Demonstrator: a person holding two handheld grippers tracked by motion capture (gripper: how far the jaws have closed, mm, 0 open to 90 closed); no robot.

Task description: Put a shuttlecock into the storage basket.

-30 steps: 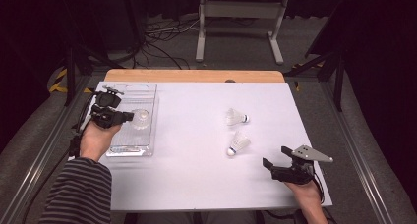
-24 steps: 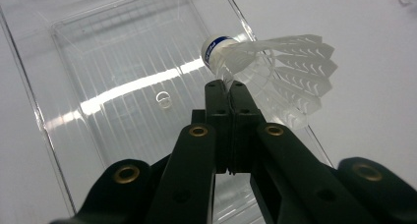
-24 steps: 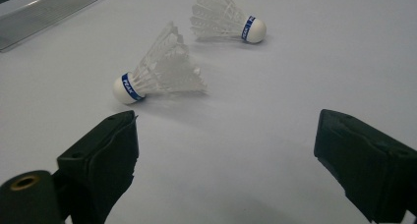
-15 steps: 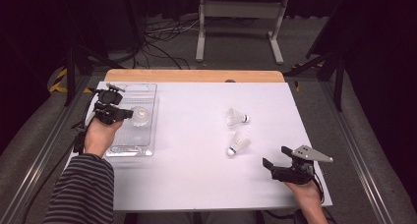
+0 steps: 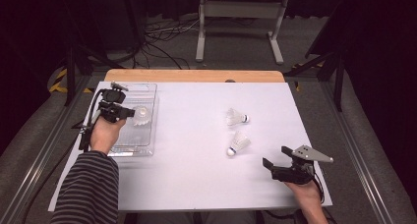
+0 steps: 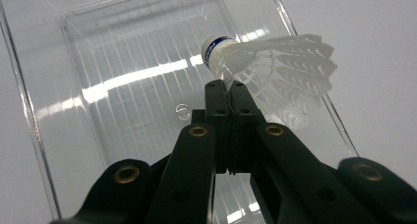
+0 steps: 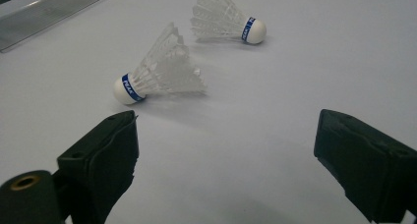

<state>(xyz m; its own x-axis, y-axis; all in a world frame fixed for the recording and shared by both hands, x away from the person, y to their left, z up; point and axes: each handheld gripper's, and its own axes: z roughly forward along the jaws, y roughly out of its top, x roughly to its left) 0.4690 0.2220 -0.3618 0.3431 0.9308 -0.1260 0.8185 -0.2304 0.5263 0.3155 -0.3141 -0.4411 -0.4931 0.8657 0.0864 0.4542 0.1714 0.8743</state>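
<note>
One left hand (image 5: 104, 133) over tray (image 5: 147, 94)

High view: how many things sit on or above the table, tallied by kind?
Shuttlecocks: 3, two lying on the white table at and, one held over the tray.
Clear plastic tray: 1
Total: 4

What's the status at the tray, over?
Left gripper shut on shuttlecock above clear tray. Right gripper open, idle. Two shuttlecocks on table. Nothing blocking.
</note>
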